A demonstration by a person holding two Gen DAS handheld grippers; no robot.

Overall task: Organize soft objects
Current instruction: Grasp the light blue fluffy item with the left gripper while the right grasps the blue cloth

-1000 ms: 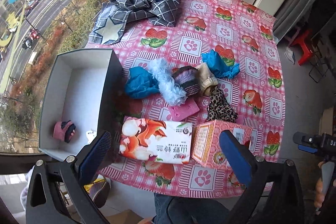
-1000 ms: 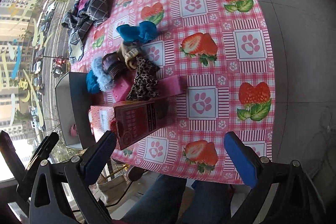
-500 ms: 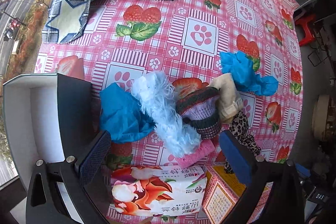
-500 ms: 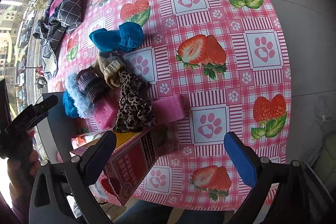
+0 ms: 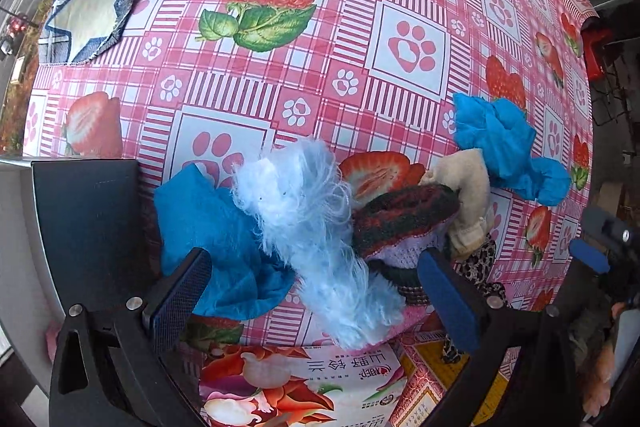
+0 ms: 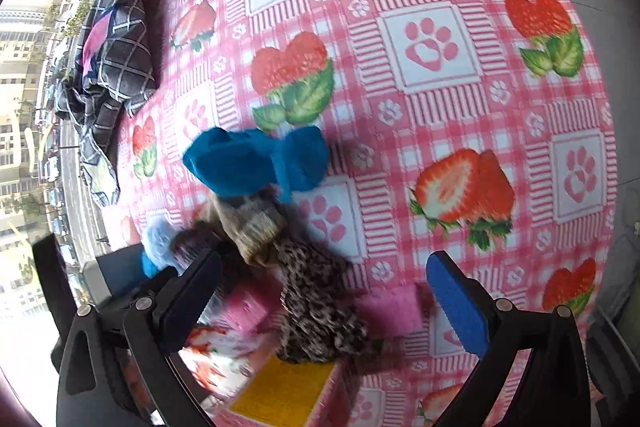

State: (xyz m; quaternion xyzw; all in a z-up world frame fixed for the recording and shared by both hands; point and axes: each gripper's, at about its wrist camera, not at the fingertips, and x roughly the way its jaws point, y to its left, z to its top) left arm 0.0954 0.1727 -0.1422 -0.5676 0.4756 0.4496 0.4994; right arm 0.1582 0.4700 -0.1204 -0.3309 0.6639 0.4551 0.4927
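Observation:
A pile of soft things lies on the strawberry tablecloth [image 5: 408,39]. In the left wrist view my open left gripper [image 5: 316,301] straddles a fluffy light-blue piece [image 5: 316,227], with a blue cloth [image 5: 216,227] at its left finger and a dark knitted piece [image 5: 404,219] and a beige sock [image 5: 468,195] toward its right finger. Another blue cloth [image 5: 500,143] lies farther right. In the right wrist view my open, empty right gripper [image 6: 324,299] hovers over a leopard-print cloth [image 6: 316,311], with the beige sock [image 6: 256,223] and blue cloth [image 6: 256,163] beyond it.
A dark-walled box [image 5: 84,227] stands at the left of the pile. A tissue pack [image 5: 296,387] and a pink carton [image 6: 280,391] lie at the near edge. A checked dark cloth [image 6: 112,67] lies at the far corner. A pink sponge [image 6: 388,311] sits by the leopard cloth.
Both grippers have moved forward and down toward the pile. The left one now straddles the fluffy light-blue piece; the right one has come close over the leopard-print cloth. Both stayed open.

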